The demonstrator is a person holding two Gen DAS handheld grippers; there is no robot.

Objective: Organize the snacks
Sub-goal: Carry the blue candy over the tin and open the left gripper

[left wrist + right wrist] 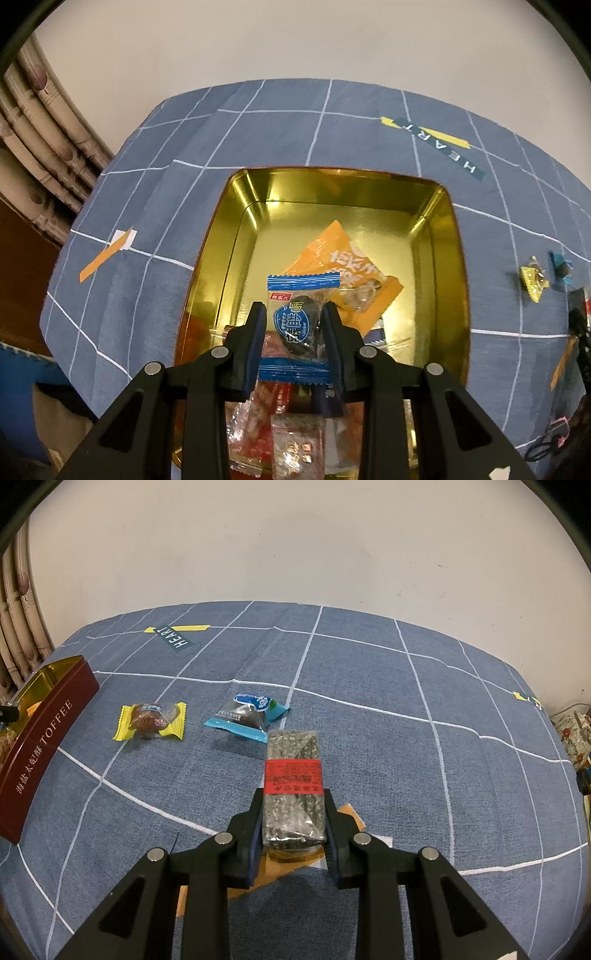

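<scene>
The left gripper point(294, 325) has its jaws closed on a blue-edged candy packet point(297, 328) and holds it over the gold tin point(452, 258), probably to drop it beside the orange packet point(343, 269) already inside. The right gripper point(293, 823) has its jaws tight on a sesame bar point(293, 794) above the bench point(406, 738). A yellow candy point(151, 722) and a teal candy point(249, 716) lie near the tin, not yet collected.

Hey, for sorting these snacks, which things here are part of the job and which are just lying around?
Part of the job:
- toffee tin
- blue-wrapped snack in the left gripper
- sesame bar in the right gripper
- yellow-wrapped snack and teal-wrapped snack on the cloth
- orange packet in the tin

Just lying about:
- checked tablecloth
- curtain
- HEART label
</scene>
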